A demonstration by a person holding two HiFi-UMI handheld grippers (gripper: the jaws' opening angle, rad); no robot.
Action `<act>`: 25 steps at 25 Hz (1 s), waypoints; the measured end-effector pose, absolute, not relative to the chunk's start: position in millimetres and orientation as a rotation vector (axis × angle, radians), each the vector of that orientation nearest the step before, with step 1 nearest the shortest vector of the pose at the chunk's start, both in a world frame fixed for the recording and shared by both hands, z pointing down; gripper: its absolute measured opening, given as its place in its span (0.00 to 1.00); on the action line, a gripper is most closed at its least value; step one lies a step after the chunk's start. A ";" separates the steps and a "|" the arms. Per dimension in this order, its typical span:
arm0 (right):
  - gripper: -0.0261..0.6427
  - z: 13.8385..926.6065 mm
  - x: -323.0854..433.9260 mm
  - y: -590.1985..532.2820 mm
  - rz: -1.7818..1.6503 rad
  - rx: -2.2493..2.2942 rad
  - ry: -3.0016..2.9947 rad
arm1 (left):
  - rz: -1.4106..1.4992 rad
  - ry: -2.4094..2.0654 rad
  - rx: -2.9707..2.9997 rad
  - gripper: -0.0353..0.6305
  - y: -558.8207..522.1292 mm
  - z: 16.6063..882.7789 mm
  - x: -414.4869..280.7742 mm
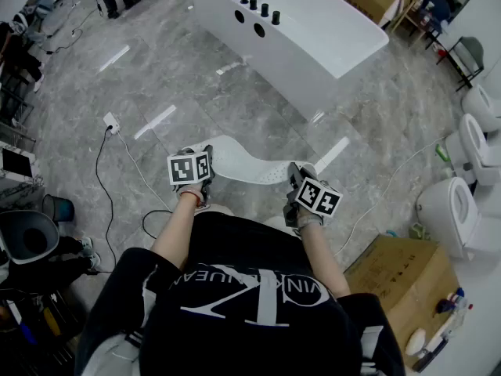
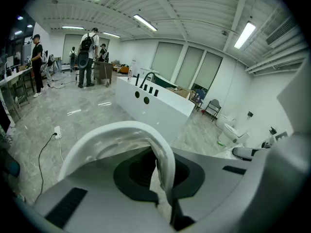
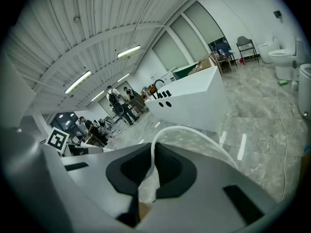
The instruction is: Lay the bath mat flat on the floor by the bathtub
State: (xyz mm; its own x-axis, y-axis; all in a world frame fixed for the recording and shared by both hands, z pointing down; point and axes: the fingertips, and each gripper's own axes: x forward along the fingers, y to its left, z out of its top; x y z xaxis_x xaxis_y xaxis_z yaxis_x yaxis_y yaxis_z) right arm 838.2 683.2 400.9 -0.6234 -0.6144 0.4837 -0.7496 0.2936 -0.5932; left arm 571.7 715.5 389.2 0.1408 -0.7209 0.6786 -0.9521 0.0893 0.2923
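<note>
left tongs (image 2: 163, 178): clamped on bath mat (image 1: 243, 163) edge | right tongs (image 3: 146, 174): clamped likewise (mat slung between)

Toilets (image 1: 450, 206), cardboard box (image 1: 399, 271), power strip (image 1: 111, 122), chair (image 1: 468, 54)

"VIN KLE" lettering on black shirt (image 1: 235, 245)

Floor (image 1: 227, 104) open ahead; bathtub (image 1: 321, 34) beyond; cable (image 1: 100, 171) at left.
</note>
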 end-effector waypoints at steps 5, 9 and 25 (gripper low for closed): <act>0.09 400.5 837.0 679.7 1.233 1.286 -2.385 | 0.416 -1.647 1.683 0.09 709.4 385.1 568.8; 0.09 398.5 836.1 679.4 1.187 1.292 -2.386 | 0.424 -1.659 1.690 0.09 707.8 384.2 569.6; 0.09 393.0 817.3 663.7 1.159 1.353 -2.441 | 0.475 -1.762 1.751 0.09 701.4 371.2 544.6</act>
State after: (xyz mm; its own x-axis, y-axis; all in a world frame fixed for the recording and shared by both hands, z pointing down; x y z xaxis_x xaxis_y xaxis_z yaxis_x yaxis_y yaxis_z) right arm 817.3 663.7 393.0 -0.5936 -0.6748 0.4385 -0.7664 0.3077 -0.5639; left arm 544.6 701.4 371.2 0.0532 -0.7695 0.6365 -0.9850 0.0643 0.1601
